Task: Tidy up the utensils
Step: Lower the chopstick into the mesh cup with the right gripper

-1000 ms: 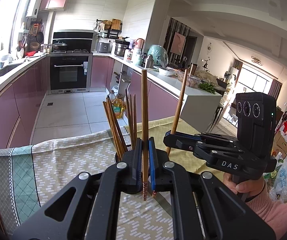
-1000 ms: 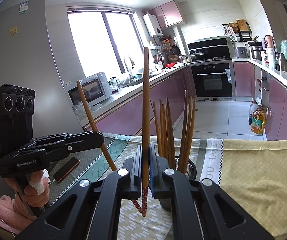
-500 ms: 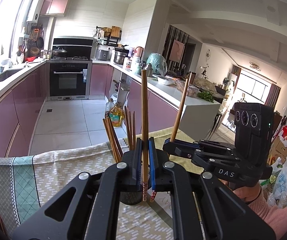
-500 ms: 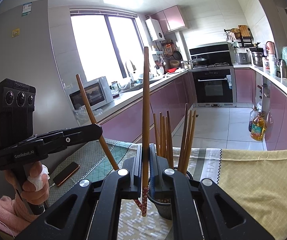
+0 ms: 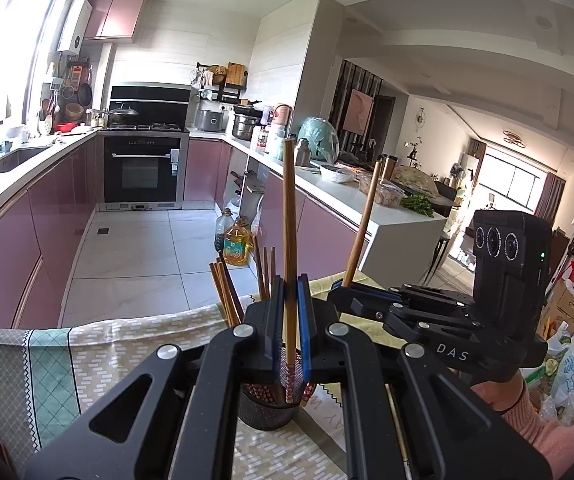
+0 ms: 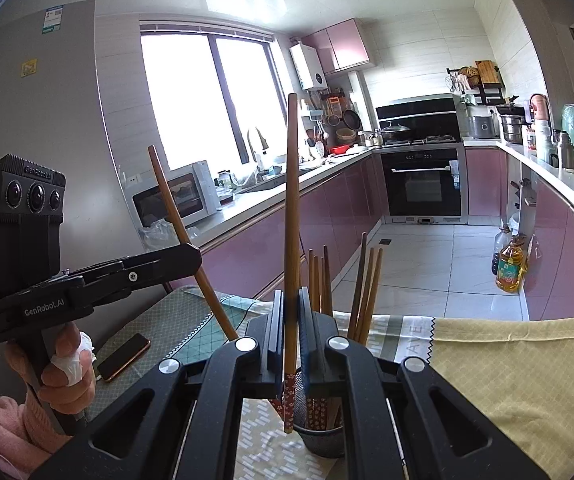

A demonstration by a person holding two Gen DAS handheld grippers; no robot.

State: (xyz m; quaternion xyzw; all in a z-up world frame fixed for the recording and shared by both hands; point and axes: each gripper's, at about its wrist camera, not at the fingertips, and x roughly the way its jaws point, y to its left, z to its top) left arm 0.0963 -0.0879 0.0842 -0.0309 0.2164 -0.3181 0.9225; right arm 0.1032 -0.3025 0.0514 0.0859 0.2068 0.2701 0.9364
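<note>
My left gripper [image 5: 289,316] is shut on an upright brown chopstick [image 5: 289,220]. Its patterned lower end hangs at the mouth of a black mesh holder [image 5: 265,414] that has several chopsticks [image 5: 227,296] in it. My right gripper [image 6: 291,320] is shut on a second upright chopstick [image 6: 292,208], whose tip hangs by the left rim of the holder [image 6: 321,442]. Each gripper shows in the other's view: the right gripper [image 5: 337,294] with its slanted chopstick [image 5: 363,232], and the left gripper [image 6: 197,258] with its own [image 6: 175,224].
The holder stands on a table with a patterned tablecloth [image 5: 127,360] and a yellow cloth [image 6: 507,360]. A phone [image 6: 125,356] lies at the table's left. A hand in a pink sleeve [image 6: 63,364] grips the left tool. Beyond the table are pink kitchen cabinets and an oven.
Both views have tipped slightly, so the mesh holder now shows beneath the fingers. Both grippers have kept their chopsticks, whose lower ends now sit by the holder's mouth.
</note>
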